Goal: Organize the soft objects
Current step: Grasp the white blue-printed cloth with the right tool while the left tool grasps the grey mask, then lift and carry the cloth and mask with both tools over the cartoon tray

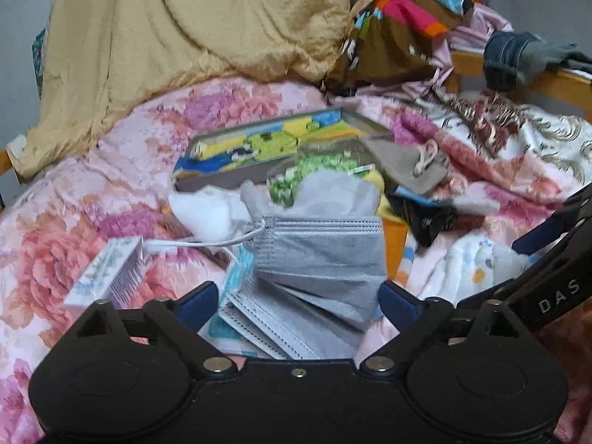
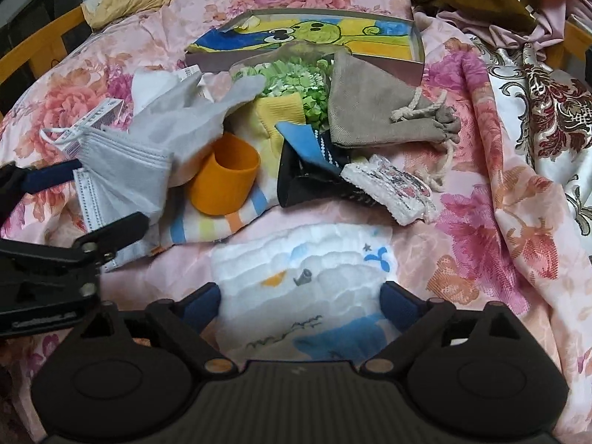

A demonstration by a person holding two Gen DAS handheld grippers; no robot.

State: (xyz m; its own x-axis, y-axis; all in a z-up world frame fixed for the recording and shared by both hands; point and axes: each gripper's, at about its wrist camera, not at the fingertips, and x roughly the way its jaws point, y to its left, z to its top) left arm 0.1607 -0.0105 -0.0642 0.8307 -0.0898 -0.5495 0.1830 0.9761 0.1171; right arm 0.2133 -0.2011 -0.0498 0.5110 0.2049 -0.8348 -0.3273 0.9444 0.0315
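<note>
- L gripper (image 1: 298,298): fingers wide, straddling grey pleated face mask (image 1: 318,259) on pink floral bed cover (image 1: 74,222).
- Orange plastic cup (image 2: 222,177) beside mask, w/ grey drawstring pouch (image 2: 373,107) further right.
- R gripper (image 2: 299,301): fingers wide, around white printed diaper (image 2: 307,273).

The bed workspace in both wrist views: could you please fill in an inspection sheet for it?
Surface: floral bedspread, rumpled.
Job's things: grey face mask between the left gripper's fingers; white printed diaper between the right gripper's fingers; grey glove; grey drawstring pouch; striped cloth; small white knit piece.
Clutter: orange cup; shallow box with cartoon lining; small white carton; green shredded filler.
Grippers: both open, not closed on anything.
Cables: nothing seen; only the mask's ear loop.
Surroundings: yellow blanket, colourful clothes pile, wooden bed rail.
</note>
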